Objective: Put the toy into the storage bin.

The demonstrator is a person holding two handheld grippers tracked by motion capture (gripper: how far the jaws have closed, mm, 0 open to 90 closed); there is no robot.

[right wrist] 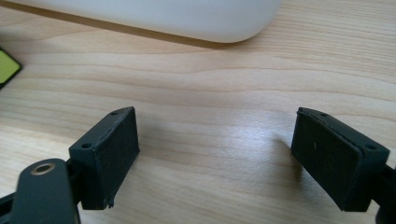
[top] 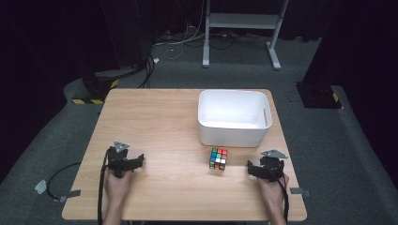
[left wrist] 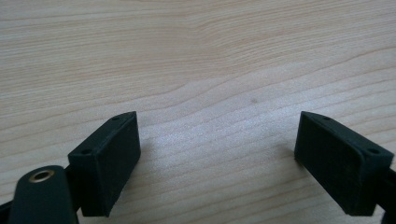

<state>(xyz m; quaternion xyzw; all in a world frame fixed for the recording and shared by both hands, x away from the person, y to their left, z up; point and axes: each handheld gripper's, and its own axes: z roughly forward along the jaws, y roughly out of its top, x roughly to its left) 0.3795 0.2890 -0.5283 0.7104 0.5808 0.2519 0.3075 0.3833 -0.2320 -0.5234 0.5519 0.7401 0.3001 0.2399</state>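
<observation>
High view first: my left hand-held gripper [top: 139,160] rests on the light wooden counter [top: 159,122] near its left front, and my right hand-held gripper [top: 249,168] rests near the right front. Between them, closer to the right one, sits the multicoloured plastic puzzle cube [top: 218,158], on the wood just in front of the white rectangular plastic bin [top: 233,132]. The bin looks empty. Neither tool touches the cube, so I judge the work, which I take to be lifting the cube into the bin, as not yet begun: the reach, the grasp, the lift and the drop are all left.

Left gripper view: my left hand-held gripper [left wrist: 217,154] has its jaws spread wide, with nothing but bare wood grain between them. It holds nothing.

Right gripper view: my right hand-held gripper [right wrist: 215,156] is likewise wide open and empty. The rounded lower corner of the bin [right wrist: 187,18] runs along the top edge, and a yellow-green corner at the far left edge is probably the cube [right wrist: 7,67], well off to the side of the jaws.
</observation>
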